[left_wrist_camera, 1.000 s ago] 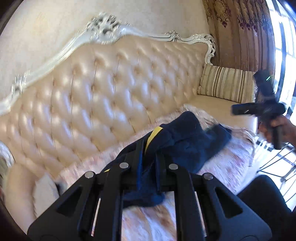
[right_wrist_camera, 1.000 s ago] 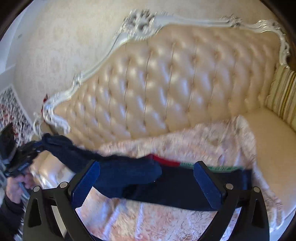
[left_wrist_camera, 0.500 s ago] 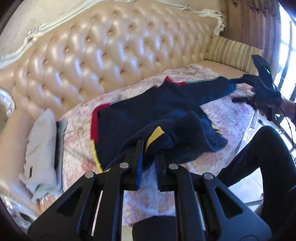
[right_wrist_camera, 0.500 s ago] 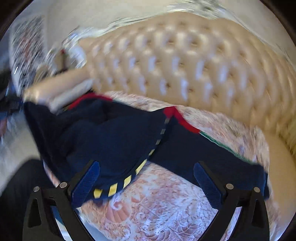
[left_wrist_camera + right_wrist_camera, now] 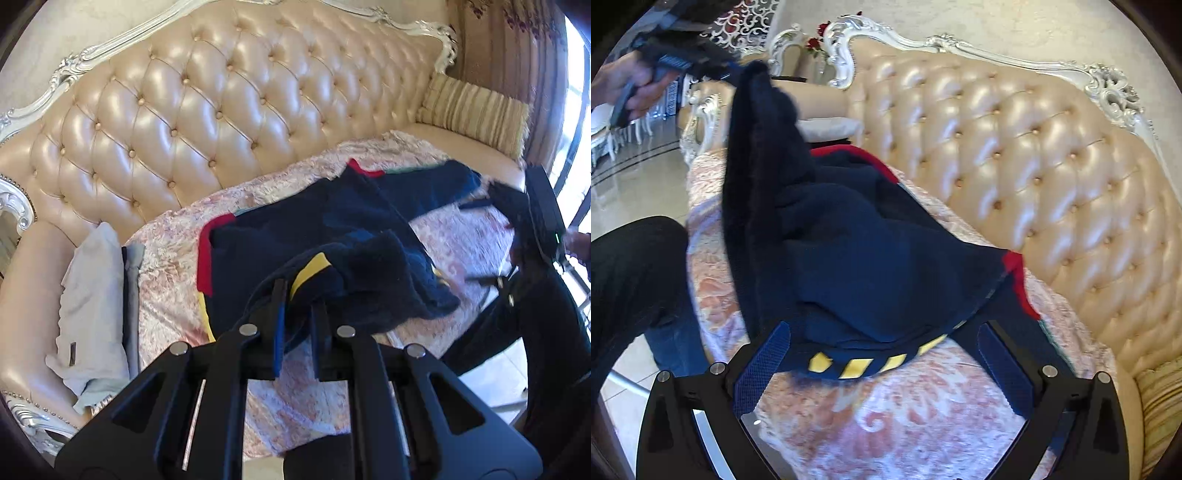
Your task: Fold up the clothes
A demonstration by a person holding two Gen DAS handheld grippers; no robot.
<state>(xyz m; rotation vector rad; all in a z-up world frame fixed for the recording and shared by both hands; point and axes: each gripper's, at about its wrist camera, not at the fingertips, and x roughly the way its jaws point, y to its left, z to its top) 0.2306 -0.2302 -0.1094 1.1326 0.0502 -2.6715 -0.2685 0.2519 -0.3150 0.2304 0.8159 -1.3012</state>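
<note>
- A cream, button-tufted sofa point(image 5: 207, 110) fills most of both views; its leather back shines in the light.
- A carved silver-white frame point(image 5: 997, 55) runs along the top of the backrest, with scrollwork at its crest and ends.
- A pink-and-white floral throw point(image 5: 905, 413) covers the seat.
- A striped beige cushion point(image 5: 476, 110) leans in the sofa's far corner.
- Behind the sofa stands a pale, faintly patterned wall point(image 5: 1015, 26).
- A brown curtain with purple flowers point(image 5: 517, 48) hangs beside a bright window point(image 5: 576, 92).
- The floor point(image 5: 639, 177) is glossy pale tile, reflecting daylight.
</note>
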